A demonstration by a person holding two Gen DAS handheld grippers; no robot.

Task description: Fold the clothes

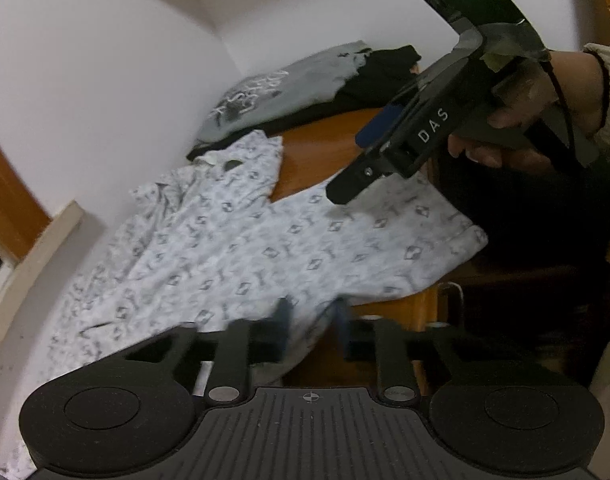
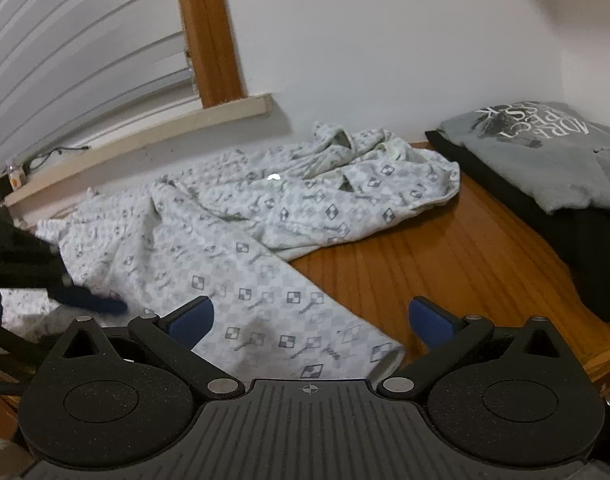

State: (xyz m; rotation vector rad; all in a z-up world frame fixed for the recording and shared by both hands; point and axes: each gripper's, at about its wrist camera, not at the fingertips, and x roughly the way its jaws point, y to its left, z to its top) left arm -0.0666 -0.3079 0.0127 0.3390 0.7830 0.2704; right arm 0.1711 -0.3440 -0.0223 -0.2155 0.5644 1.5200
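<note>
A white patterned shirt [image 2: 241, 240] lies spread and wrinkled on the wooden desk [image 2: 445, 256], with its collar end bunched against the white wall [image 2: 385, 40] and one long part reaching toward the near edge of the desk.

In the right wrist view, the right hand-held gripper [image 2: 311, 318] is spread wide. Its two blue fingertips [image 2: 191, 320] stand far from each other, and the near end of the shirt lies between and below them. The left fingertip is over the cloth, the right one over bare wood just beside the shirt's edge. They hold nothing.

In the left wrist view, the left hand-held gripper [image 1: 313, 330] is at the near edge of the shirt [image 1: 233, 248]. Its fingers are blurred and stand with only a narrow gap between them. A fold of the shirt's edge seems to be in this gap, but I cannot tell for sure if it is pinched. The right hand-held gripper [image 1: 369, 152] also shows here, held by a hand [image 1: 537, 116] above the far side of the shirt.

Near the wall, well apart from both grippers, a folded grey T-shirt [image 2: 545, 160] rests on a folded black garment [image 2: 585, 248].
</note>
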